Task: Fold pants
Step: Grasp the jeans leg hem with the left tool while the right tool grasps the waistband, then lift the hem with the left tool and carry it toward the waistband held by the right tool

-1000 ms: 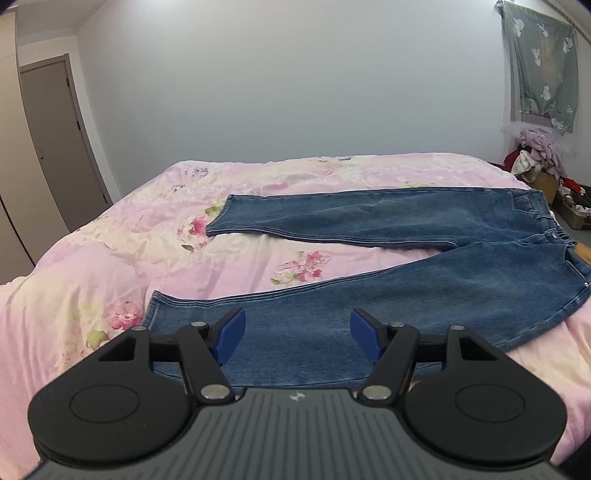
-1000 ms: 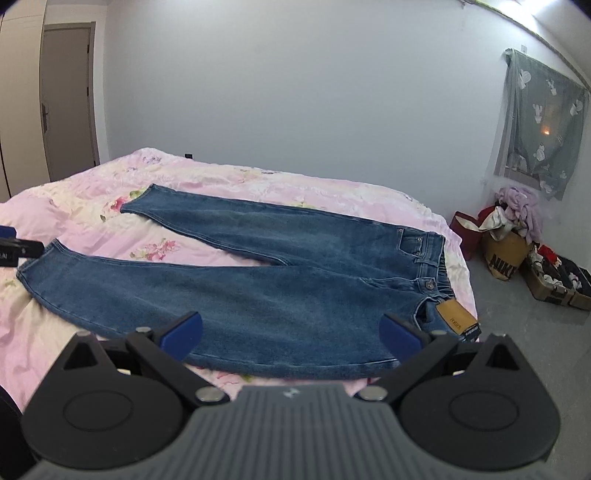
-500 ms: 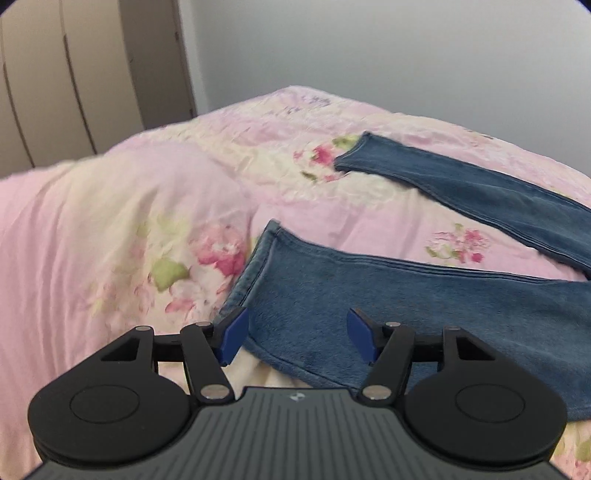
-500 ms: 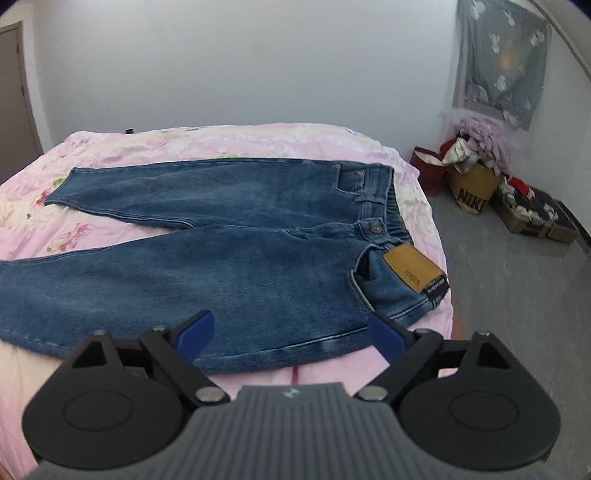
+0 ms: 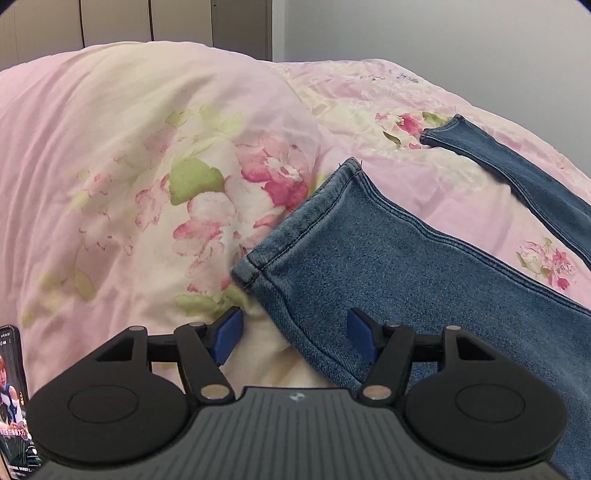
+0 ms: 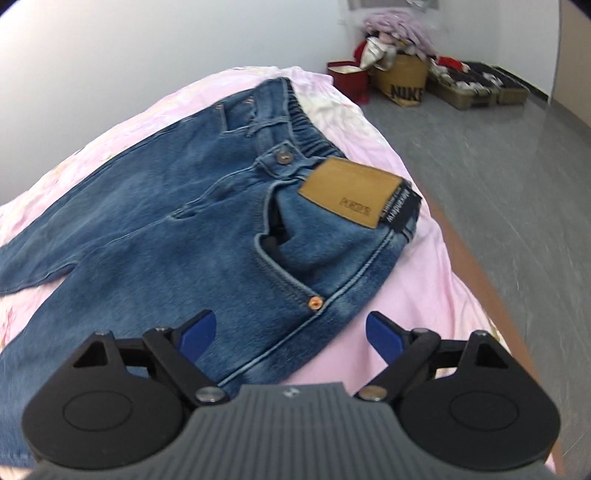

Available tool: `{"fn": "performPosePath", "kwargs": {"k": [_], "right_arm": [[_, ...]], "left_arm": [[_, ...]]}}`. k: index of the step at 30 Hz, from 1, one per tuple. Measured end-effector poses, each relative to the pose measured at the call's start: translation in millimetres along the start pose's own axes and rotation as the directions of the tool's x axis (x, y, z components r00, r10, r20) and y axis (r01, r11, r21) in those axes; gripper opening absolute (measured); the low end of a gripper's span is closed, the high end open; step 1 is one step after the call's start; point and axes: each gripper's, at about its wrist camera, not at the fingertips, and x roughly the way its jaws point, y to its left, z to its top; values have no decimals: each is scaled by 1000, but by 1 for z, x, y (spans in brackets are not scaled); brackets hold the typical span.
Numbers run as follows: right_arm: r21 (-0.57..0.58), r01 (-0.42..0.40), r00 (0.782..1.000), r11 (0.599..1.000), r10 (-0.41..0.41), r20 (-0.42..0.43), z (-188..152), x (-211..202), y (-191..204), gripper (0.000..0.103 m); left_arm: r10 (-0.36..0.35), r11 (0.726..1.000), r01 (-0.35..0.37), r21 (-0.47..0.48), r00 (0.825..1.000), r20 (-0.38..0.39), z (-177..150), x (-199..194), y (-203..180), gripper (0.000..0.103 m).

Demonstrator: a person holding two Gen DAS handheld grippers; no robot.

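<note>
Blue jeans (image 5: pixel 388 266) lie flat on a pink floral bed cover (image 5: pixel 147 166). In the left wrist view the near leg's hem (image 5: pixel 295 221) is just ahead; the far leg (image 5: pixel 517 177) lies behind it. My left gripper (image 5: pixel 293 334) is open, its jaws on either side of the near leg's lower edge. In the right wrist view the waistband (image 6: pixel 310 122) with a tan leather patch (image 6: pixel 351 192) shows. My right gripper (image 6: pixel 290 332) is open over the jeans' hip edge (image 6: pixel 295 325) by the pocket.
A phone (image 5: pixel 13 398) lies at the left edge of the left wrist view. A wardrobe (image 5: pixel 147 22) stands behind the bed. Right of the bed are grey floor (image 6: pixel 498 166), a red bag (image 6: pixel 347 81), a tan bag (image 6: pixel 406 79) and boxes (image 6: pixel 472 85).
Both grippers have dropped closer to the jeans. The left has swung left to the near leg's hem. The right has swung right to the waist corner. Both stay open.
</note>
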Motion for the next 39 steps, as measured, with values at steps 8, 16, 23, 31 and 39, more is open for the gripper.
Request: {"fn": "performPosePath", "kwargs": {"k": [8, 16, 23, 31, 39], "right_arm": [[68, 13, 1000, 998, -13, -1, 9, 32, -14, 78], [88, 17, 999, 996, -19, 31, 16, 18, -20, 49], [-10, -8, 998, 1000, 9, 54, 25, -7, -10, 37], [-45, -70, 994, 997, 74, 85, 64, -28, 8, 30], [-67, -92, 987, 993, 100, 123, 112, -29, 29, 14]], "left_arm": [[48, 999, -48, -17, 999, 11, 0, 16, -9, 66], [1, 999, 0, -37, 1000, 26, 12, -3, 7, 24], [-50, 993, 39, 115, 994, 98, 35, -32, -8, 15], [-102, 995, 100, 31, 990, 96, 99, -38, -16, 13], [-120, 992, 113, 50, 980, 157, 162, -27, -63, 11]]}}
